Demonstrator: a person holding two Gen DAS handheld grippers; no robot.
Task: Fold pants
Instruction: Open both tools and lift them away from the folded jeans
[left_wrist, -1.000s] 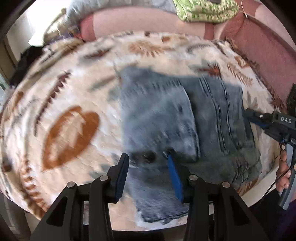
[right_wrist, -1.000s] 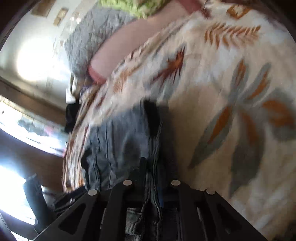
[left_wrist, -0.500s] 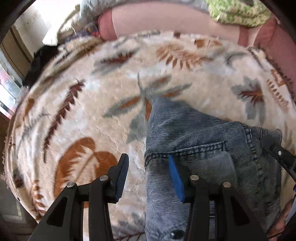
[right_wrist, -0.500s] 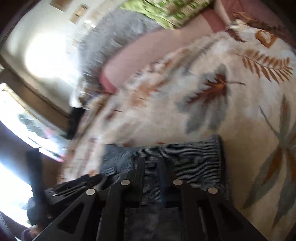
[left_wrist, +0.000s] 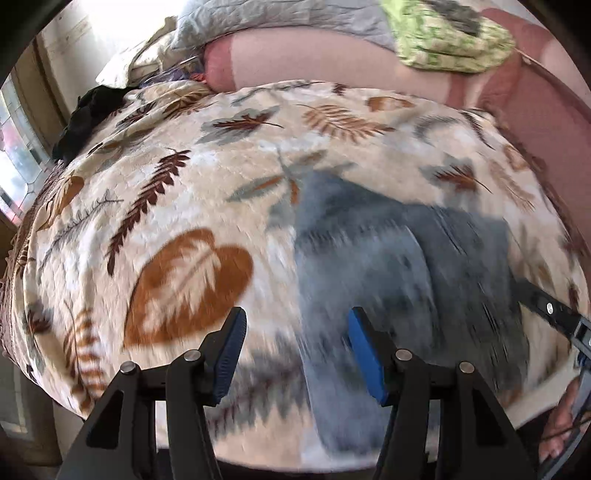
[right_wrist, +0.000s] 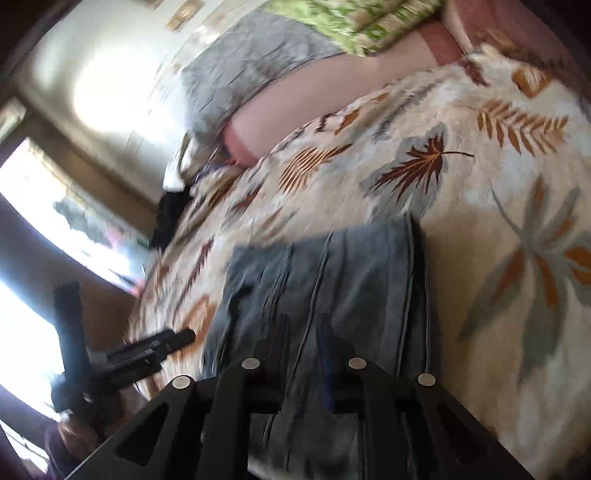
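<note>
Folded blue-grey jeans (left_wrist: 399, 266) lie on the leaf-patterned blanket (left_wrist: 184, 184), right of centre in the left wrist view, blurred by motion. My left gripper (left_wrist: 295, 350) is open and empty, held above the jeans' near left edge. In the right wrist view the jeans (right_wrist: 343, 273) lie just ahead of my right gripper (right_wrist: 304, 332), whose jaws stand close together with denim between them. The right gripper shows at the right edge of the left wrist view (left_wrist: 546, 306). The left gripper shows at the lower left of the right wrist view (right_wrist: 147, 350).
A pink bolster (left_wrist: 314, 59), a grey quilt (left_wrist: 280, 18) and a green patterned cushion (left_wrist: 450, 40) lie along the back. Dark clothing (left_wrist: 85, 118) sits at the blanket's far left corner. The bed's near edge runs just below the grippers. A window (right_wrist: 29, 229) is at left.
My left gripper has pulled back and up from the jeans, staying open. The right gripper has shifted along the jeans, still closed on the denim.
</note>
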